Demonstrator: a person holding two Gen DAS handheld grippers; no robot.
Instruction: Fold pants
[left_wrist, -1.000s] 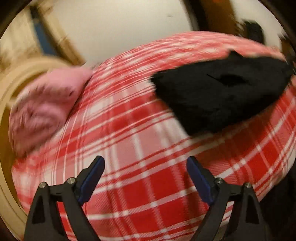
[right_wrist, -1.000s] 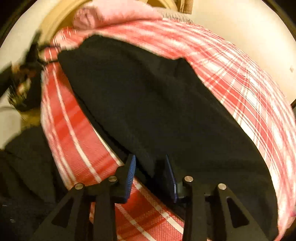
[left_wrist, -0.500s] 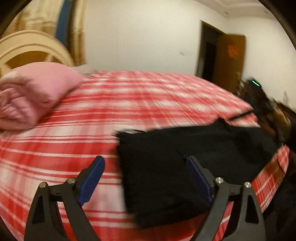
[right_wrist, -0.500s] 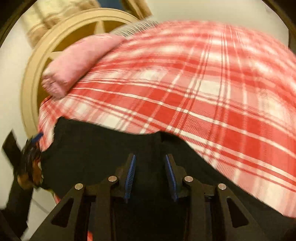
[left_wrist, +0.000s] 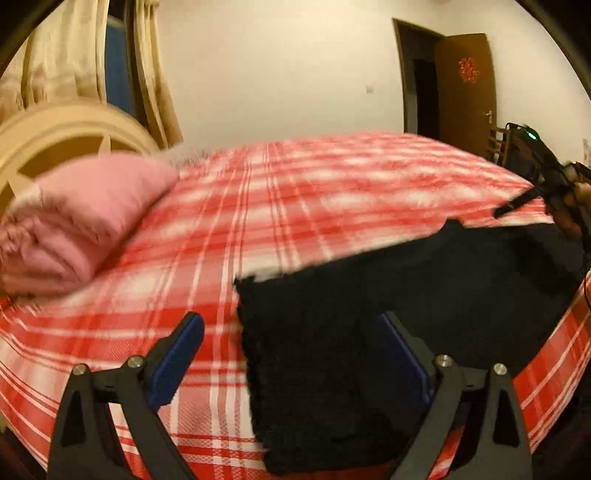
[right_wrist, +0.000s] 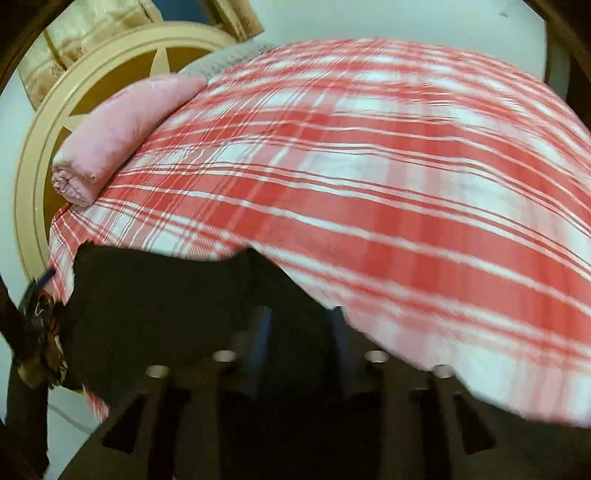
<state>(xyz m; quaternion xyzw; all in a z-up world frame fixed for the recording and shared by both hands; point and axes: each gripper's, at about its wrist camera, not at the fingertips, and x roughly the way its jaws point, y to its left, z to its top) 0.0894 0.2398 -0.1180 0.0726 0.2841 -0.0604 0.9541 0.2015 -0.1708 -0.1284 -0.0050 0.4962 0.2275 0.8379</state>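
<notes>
The black pants (left_wrist: 388, 317) lie flat along the near edge of the red plaid bed (left_wrist: 295, 206). My left gripper (left_wrist: 291, 350) is open just above their near end; the pants' left edge runs between its blue fingers (left_wrist: 181, 347). In the left wrist view the right gripper (left_wrist: 517, 205) sits at the pants' far end, held by a hand. In the blurred right wrist view the right gripper (right_wrist: 301, 339) stands narrowly parted with dark pants (right_wrist: 166, 295) fabric between and under the fingers, apparently pinched. The left gripper (right_wrist: 46, 277) shows at that view's left edge.
A folded pink blanket (left_wrist: 74, 229) rests at the head of the bed against a cream round headboard (left_wrist: 55, 125). Curtains (left_wrist: 122, 55) hang behind it. A dark doorway with a brown door (left_wrist: 465, 88) is at the far right wall.
My left gripper has dropped and swung in over the pants' near end, still open. The right wrist view has tilted up toward the bed, its finger gap unchanged.
</notes>
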